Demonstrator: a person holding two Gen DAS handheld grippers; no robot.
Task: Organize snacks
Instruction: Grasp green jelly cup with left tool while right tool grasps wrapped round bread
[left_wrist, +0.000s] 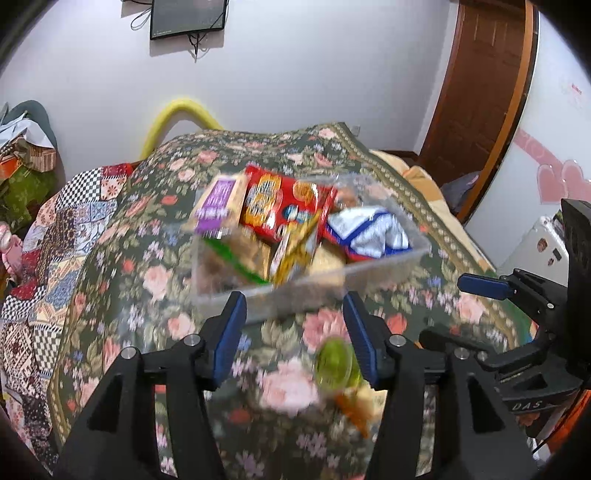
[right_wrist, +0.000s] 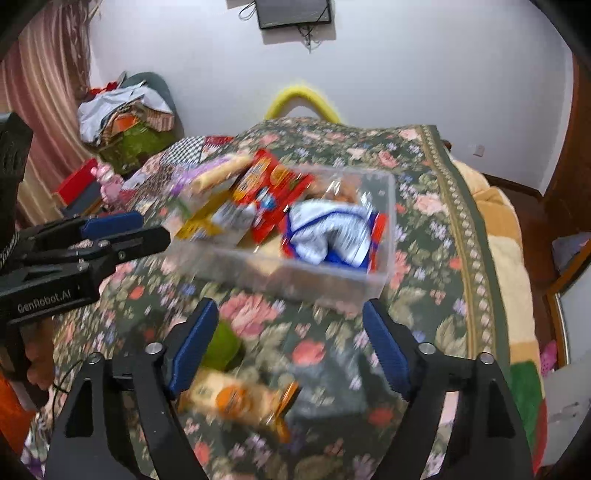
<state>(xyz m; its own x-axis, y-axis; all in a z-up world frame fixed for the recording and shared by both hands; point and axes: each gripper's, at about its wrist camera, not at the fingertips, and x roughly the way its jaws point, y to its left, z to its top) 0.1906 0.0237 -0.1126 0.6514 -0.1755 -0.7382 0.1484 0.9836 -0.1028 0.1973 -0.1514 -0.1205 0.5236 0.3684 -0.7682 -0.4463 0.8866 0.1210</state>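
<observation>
Both grippers, left (left_wrist: 294, 332) and right (right_wrist: 290, 345), are spread and empty; the clear box (right_wrist: 373, 280) lies at 12 o'clock; the cracker packet (right_wrist: 236, 400) at 7 could be crushed.

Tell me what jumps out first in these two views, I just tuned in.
A clear plastic bin heaped with snack packs sits mid-bedspread, a red pack and a white-and-blue bag on top. Nearer the cameras, a green cup and an orange-printed snack pack lie loose on the floral cover. Both hand-held grippers, left and right, are open and empty.
</observation>
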